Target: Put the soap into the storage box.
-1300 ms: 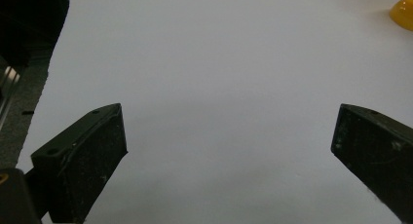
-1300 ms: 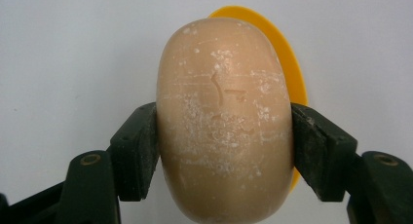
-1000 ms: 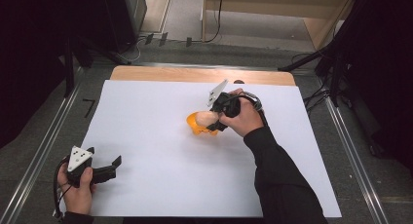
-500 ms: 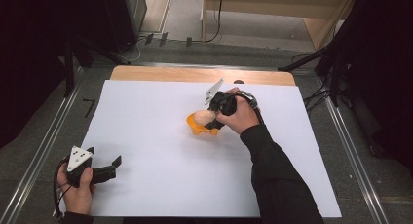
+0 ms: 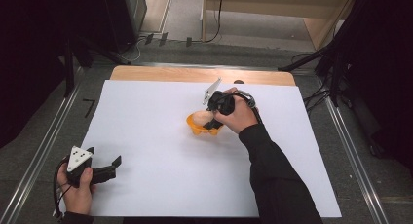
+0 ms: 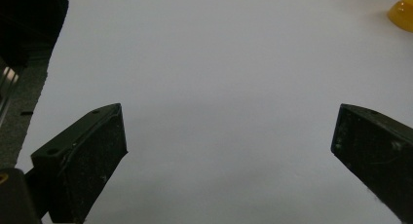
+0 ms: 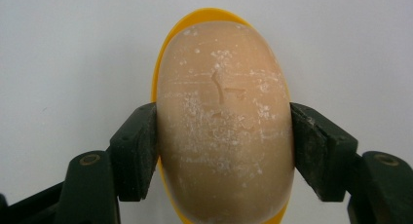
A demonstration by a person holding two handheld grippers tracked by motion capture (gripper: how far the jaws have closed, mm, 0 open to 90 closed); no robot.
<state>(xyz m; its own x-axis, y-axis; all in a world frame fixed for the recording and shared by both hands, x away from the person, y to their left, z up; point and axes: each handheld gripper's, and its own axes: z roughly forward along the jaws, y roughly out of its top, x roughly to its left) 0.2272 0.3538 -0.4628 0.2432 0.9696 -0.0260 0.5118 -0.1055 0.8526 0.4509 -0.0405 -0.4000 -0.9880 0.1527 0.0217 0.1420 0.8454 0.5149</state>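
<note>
Little has shifted since the earlier frames: right gripper jaws clamp the pale rounded piece over the yellow holder, mid-surface. Left gripper rests idle, jaws apart. Best practice, judged: keep the squeeze centred and light.

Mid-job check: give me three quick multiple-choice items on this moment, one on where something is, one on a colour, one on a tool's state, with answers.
1. Where is the left tool?
A. near the table's front left corner
B. over the dish
C. by the far edge

2. What colour is the dish under the pale oval piece?
A. blue
B. yellow-orange
C. green

3. The right tool is
A. open over bare paper
B. shut on the pale oval piece
C. lying on the table

Answers: 1 A, the high view shows it there. 2 B, its rim shows yellow-orange. 3 B, both jaws press the piece's sides.
</note>
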